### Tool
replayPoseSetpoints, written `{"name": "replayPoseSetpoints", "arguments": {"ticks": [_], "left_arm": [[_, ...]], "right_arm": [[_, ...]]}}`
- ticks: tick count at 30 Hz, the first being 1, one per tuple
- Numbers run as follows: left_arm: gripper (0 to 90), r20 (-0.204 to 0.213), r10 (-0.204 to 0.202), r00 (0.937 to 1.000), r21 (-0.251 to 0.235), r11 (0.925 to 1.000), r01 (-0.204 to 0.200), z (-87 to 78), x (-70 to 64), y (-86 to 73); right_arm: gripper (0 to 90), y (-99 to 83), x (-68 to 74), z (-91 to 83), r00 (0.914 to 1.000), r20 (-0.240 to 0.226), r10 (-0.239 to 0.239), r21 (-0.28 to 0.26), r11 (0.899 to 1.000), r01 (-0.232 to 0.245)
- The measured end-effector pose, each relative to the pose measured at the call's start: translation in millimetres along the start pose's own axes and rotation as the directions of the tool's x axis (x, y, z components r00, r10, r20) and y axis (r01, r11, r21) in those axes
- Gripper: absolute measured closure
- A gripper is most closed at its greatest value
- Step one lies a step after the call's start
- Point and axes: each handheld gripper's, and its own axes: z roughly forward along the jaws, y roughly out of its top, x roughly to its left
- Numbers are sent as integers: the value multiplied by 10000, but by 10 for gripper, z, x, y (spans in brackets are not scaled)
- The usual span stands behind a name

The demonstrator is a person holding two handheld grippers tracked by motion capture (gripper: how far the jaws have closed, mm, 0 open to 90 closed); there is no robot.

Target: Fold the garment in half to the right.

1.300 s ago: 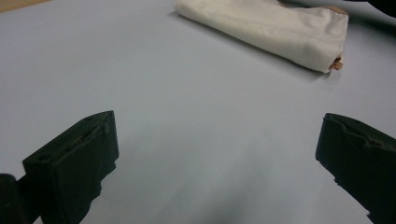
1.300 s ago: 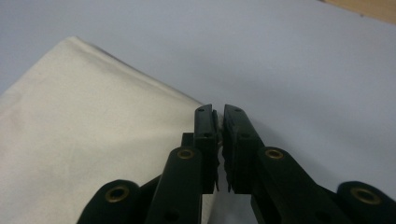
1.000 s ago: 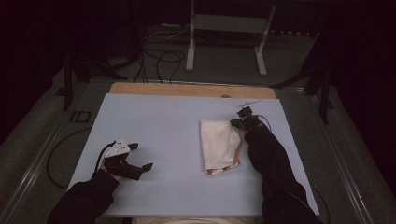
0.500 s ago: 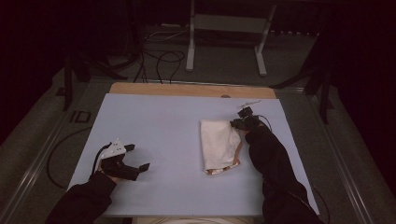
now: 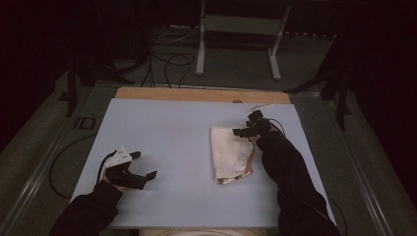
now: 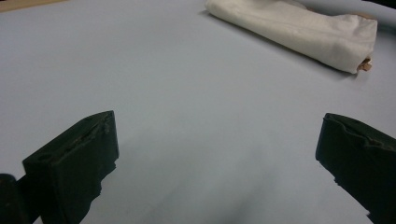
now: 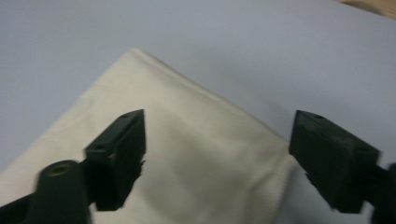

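A folded cream cloth [image 5: 230, 152] lies right of centre on the pale blue table [image 5: 167, 132], with a brownish edge showing at its near end. My right gripper [image 5: 246, 130] hovers open over the cloth's far right corner. In the right gripper view the cloth [image 7: 187, 158] lies under the spread jaws of that gripper [image 7: 217, 154], with nothing between them. My left gripper [image 5: 142, 164] stands open near the table's front left. Its own view has the gripper [image 6: 217, 163] over bare table and the cloth [image 6: 299, 32] farther off.
A wooden strip [image 5: 196, 94] borders the table's far edge. Behind it on the dark floor are cables [image 5: 167, 61] and a metal stand [image 5: 236, 29]. A metal rail [image 5: 44, 167] runs along the table's left side.
My right gripper has moved slightly toward the far corner of the cloth. The left gripper has shifted a little toward the near edge. The cloth has not moved.
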Motion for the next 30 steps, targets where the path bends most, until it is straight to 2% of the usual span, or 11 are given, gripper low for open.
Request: {"name": "replayPoseSetpoints", "arguments": {"ticks": [2, 5, 11, 22, 30], "left_arm": [[3, 6, 35, 10000, 21, 10000, -35, 2, -4, 0], [3, 58, 24, 10000, 8, 10000, -24, 4, -4, -1], [3, 91, 14, 10000, 50, 10000, -14, 8, -7, 4], [3, 109, 93, 9999, 113, 9999, -94, -21, -14, 5], [3, 115, 97, 9999, 73, 9999, -98, -34, -19, 13]], "right_arm": [[137, 9, 44, 10, 9996, -254, -118, 2, 9999, 118], [137, 27, 93, 6, 9982, -590, -136, -64, 9999, 133], [132, 82, 186, -9, 9956, -880, -334, 18, 9994, 337], [114, 164, 301, -100, 9909, -1135, -717, 43, 9973, 726], [103, 115, 357, -202, 9862, -1346, -967, -395, 9950, 921]]}}
